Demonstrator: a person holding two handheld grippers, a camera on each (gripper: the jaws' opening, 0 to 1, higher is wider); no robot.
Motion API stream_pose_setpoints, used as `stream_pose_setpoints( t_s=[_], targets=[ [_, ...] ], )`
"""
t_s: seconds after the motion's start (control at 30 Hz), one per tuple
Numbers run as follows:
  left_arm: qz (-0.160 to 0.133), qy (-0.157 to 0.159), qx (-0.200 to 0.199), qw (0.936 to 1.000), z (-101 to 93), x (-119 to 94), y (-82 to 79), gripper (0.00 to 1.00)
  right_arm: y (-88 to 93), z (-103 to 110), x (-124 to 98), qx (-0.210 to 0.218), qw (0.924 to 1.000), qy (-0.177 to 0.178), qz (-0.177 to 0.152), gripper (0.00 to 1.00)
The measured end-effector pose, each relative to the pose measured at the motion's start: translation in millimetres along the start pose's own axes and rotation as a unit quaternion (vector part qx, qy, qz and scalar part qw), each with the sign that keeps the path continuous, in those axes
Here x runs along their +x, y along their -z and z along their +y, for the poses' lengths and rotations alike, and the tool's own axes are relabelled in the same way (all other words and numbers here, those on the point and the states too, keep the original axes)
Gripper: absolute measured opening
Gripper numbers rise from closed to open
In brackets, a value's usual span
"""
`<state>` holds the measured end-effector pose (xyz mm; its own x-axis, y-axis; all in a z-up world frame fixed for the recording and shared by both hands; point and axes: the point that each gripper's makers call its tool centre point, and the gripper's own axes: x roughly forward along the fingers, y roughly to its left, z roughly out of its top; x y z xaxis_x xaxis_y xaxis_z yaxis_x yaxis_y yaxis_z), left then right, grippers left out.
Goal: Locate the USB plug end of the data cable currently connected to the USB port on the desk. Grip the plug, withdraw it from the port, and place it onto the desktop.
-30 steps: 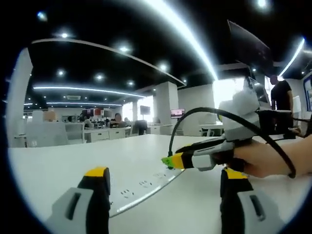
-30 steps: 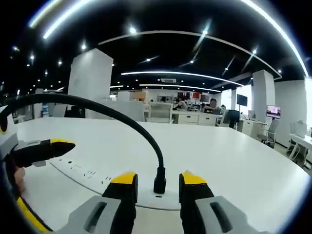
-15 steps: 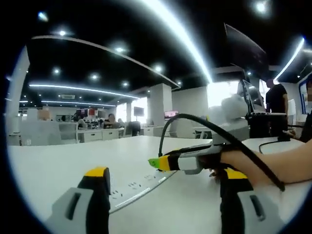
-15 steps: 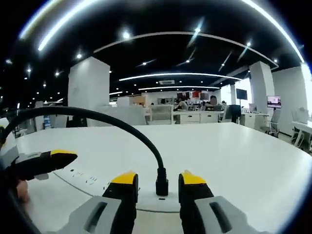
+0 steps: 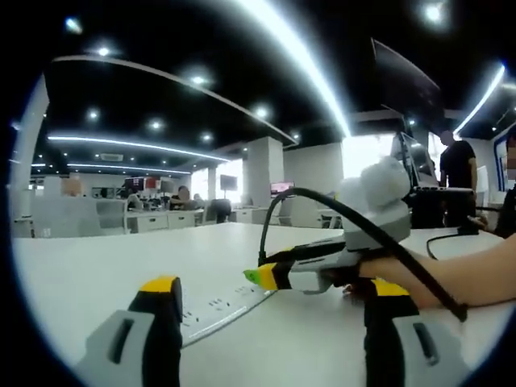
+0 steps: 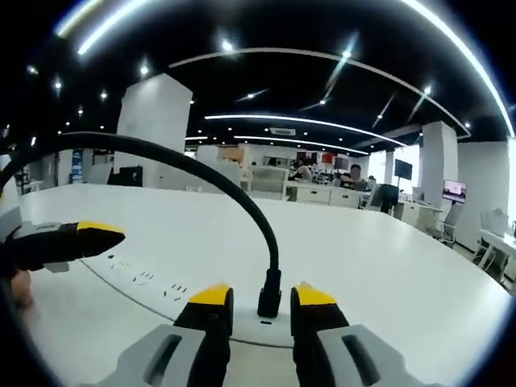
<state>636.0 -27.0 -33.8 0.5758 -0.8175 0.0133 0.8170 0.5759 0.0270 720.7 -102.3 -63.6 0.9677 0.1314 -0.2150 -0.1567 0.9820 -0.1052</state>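
Tongs, right (image 6: 262, 310): one pair, yellow-tipped, jaws parted and flanking the USB plug (image 6: 269, 297) at lower centre of the right gripper view. Gaps show on both sides, so nothing is clamped yet.

Tongs, left (image 5: 274, 310): one pair, jaws wide apart and empty, rising from the bottom of the left gripper view over bare counter (image 5: 97, 262); one of their yellow tips shows at left centre of the right gripper view.

USB plug: one, black, upright, seated in the port of the socket strip (image 6: 153, 286).

Data cable (image 6: 185, 173): one, black, arching from the plug up and away to the upper left of the frame.

Socket strip: one, pale, curved, set flush in the counter, with several small groups of outlets; exact count too small to tell.

Counter: one, white, broad.

Background: office desks, pillars, ceiling lights, a few distant people.

Risks, as judged:
- Jaws closing high would catch the cable rather than the plug body, and the grip could slip or strain the cable.
- A slanted pull would likely bind the plug in the port.
- The cable's stiff arch may swing or drag the freed plug before it is laid down.
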Motion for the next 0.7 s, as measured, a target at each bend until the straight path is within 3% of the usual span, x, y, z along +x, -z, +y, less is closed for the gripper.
stream_pose_setpoints(
  t_s=[0.47,0.7],
  targets=[
    [0.000,-0.005,0.000,1.0000,3.2,1.0,0.5,0.94,2.6,-3.9,4.3,-0.042,0.9987,0.026,0.009,0.15],
    [0.002,-0.006,0.002,1.0000,4.1,1.1,1.4,0.94,2.4,-4.9,5.2,-0.028,0.9991,0.031,0.010,0.13]
  ],
)
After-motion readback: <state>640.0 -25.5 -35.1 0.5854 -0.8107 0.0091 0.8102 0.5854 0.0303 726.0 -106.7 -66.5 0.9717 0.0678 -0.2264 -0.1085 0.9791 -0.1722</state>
